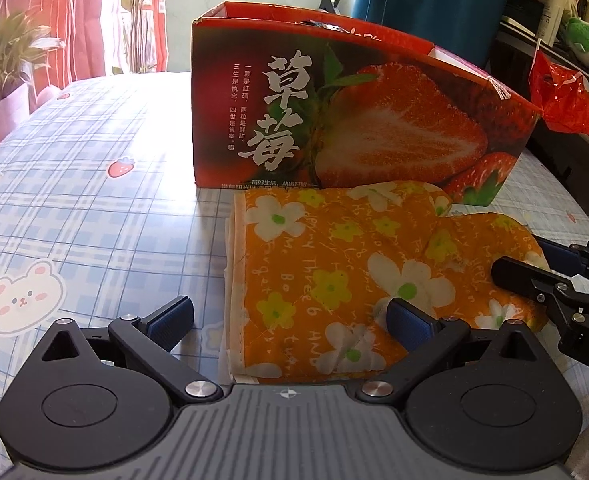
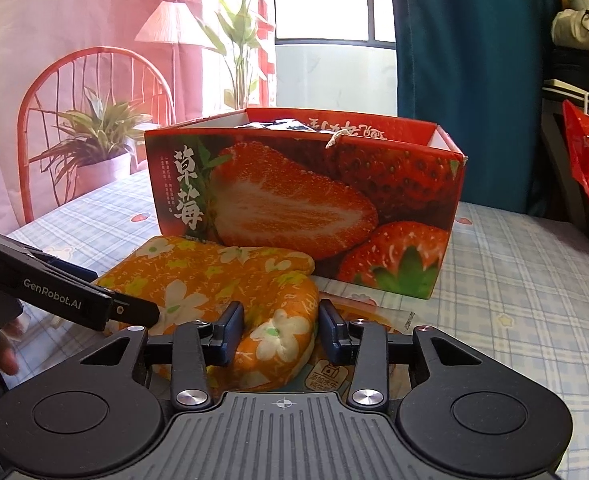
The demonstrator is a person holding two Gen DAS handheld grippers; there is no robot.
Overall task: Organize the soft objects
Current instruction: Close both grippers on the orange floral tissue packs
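My right claw (image 2: 278, 334) is pinching the fingertip end of the orange oven mitt (image 1: 334, 272) lying on the worktop (image 1: 94, 200) just in front of the strawberry box (image 2: 302, 200), left claw (image 1: 290, 320) spread w/ one pad on it; grasp step, so next I'd lift & clear the box rim.

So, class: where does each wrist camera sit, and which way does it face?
Left wrist: sits on the left gripper, angled down at the oven mitt cuff and the strawberry box; its own open fingers show, and the right gripper enters from the right.
Right wrist: sits on the right gripper, facing the mitt's tip held between its fingers; the left gripper enters from the left.
Shared: oven mitt, strawberry box, checked tablecloth, both grippers.
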